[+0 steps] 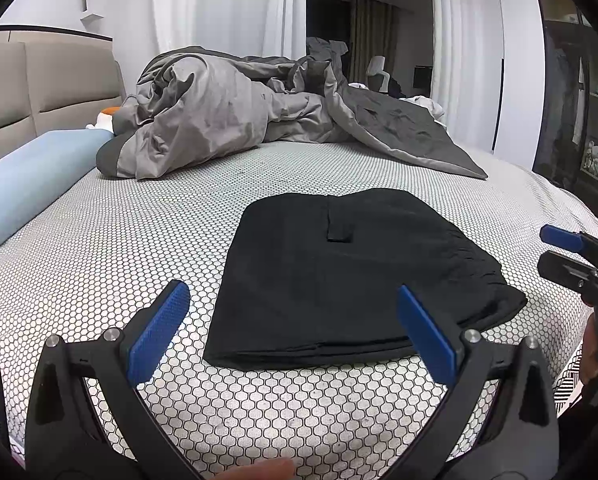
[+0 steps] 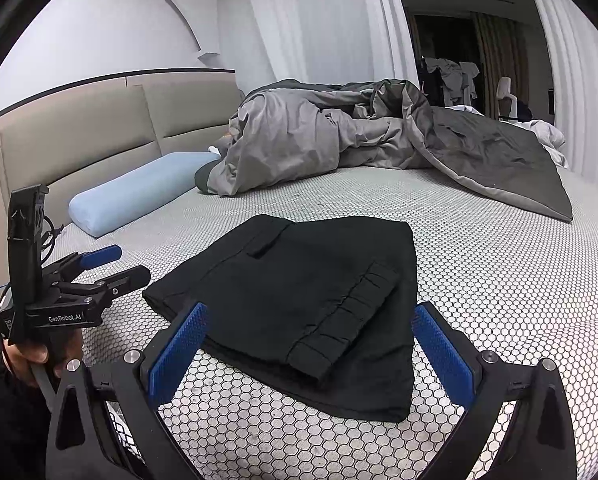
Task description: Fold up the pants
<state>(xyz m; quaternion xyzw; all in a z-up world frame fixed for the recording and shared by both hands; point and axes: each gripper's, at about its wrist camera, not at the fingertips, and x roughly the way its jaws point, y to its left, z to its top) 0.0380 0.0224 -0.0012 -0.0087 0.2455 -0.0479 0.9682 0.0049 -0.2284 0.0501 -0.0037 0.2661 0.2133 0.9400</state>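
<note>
The black pants lie folded into a compact rectangle on the honeycomb-patterned bed sheet. A belt loop faces up and the pleated waistband runs along the right side. My left gripper hovers open just short of the near edge, with nothing between its blue pads. In the right wrist view the pants sit directly ahead. The right gripper is open and empty over their near corner. The left gripper shows at the left, held by a hand. The right gripper appears at the right edge of the left wrist view.
A crumpled grey duvet is heaped across the far side of the bed. A light blue pillow lies along the beige padded headboard on the left. White curtains hang behind, and an open wardrobe stands at the right.
</note>
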